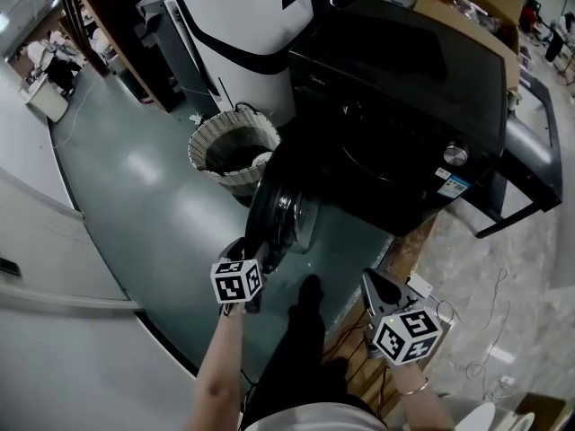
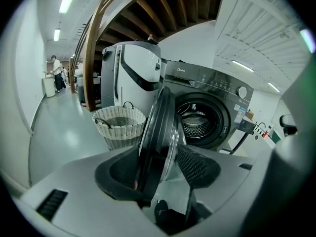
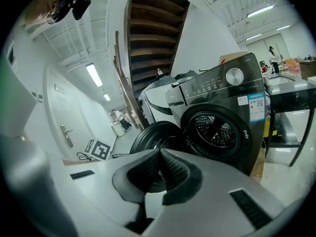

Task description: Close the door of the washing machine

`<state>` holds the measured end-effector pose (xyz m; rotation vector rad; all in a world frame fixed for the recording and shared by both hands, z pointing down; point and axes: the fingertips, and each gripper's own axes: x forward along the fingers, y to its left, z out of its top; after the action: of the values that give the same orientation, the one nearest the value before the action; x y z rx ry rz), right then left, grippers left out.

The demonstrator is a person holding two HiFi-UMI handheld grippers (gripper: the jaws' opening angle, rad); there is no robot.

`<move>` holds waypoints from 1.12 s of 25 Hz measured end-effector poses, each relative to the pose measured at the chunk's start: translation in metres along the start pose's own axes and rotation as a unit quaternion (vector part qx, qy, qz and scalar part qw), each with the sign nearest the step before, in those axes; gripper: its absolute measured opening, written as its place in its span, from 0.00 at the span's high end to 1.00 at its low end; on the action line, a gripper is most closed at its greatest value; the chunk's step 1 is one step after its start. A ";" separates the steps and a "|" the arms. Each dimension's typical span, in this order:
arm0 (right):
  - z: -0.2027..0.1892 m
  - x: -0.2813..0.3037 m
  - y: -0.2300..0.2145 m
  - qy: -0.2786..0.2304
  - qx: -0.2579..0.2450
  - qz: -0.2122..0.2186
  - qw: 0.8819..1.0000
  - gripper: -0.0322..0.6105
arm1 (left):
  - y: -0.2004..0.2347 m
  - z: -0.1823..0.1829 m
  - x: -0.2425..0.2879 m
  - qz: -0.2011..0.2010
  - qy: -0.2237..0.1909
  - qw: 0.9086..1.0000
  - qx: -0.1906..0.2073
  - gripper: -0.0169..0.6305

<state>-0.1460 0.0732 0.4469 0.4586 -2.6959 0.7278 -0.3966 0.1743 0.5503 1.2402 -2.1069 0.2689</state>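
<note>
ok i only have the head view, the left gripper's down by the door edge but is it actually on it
observer: yes. in the left gripper view the left gripper has one pad on each side of the door, closed on its rim.
operator: and the right one, holding anything
observer: no. the right gripper view shows the right gripper with its jaws together and nothing between them.
operator: anything hanging out of the drum
observer: none that shows. in the right gripper view the drum is bare perforated metal, with nothing over the opening's edge.
</note>
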 end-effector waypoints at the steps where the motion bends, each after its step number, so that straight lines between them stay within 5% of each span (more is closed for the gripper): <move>1: -0.002 -0.004 -0.001 0.000 0.003 -0.004 1.000 0.94 | -0.003 -0.001 0.000 -0.002 0.003 1.000 0.003 0.56; 16: -0.026 -0.074 -0.023 -0.014 0.038 -0.062 0.997 0.94 | -0.106 -0.025 -0.002 -0.063 0.048 0.996 0.051 0.57; 28: -0.036 -0.127 -0.060 -0.028 0.063 -0.122 0.990 0.94 | -0.210 -0.030 0.014 -0.138 0.070 0.983 0.098 0.59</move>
<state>-0.0015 0.0715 0.4545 0.8346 -2.5909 0.8271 -0.2119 0.0683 0.5503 1.5627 -1.7970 0.4333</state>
